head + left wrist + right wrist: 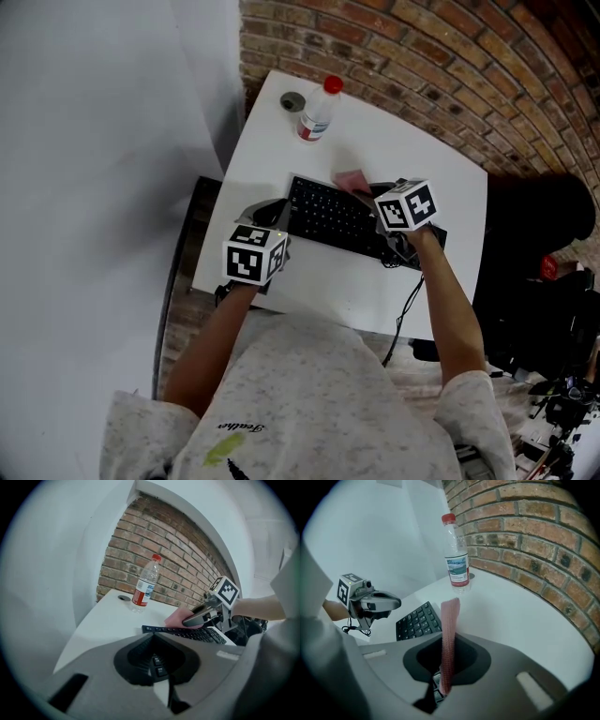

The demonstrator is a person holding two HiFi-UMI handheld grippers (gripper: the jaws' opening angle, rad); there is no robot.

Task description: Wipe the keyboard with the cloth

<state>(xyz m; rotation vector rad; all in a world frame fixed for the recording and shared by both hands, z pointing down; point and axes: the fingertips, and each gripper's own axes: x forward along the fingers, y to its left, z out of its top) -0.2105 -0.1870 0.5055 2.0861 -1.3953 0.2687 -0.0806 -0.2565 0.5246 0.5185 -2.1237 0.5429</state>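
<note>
Right gripper [450, 639] is clamping the pink cloth [450, 620] edge-on between closed jaws, holding it over the far edge of the black keyboard [333, 216], at about 12 o'clock from the keyboard's middle. Left gripper [153, 639] is sitting with jaws shut and nothing pinched at the keyboard's 9 o'clock end. A water bottle [317, 112] is standing on the white table [412, 150] at 11 o'clock, well apart.

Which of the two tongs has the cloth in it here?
The right tongs, shut on the pink cloth, which stands up between their jaws. The left tongs clamp the keyboard at its left end instead.
</note>
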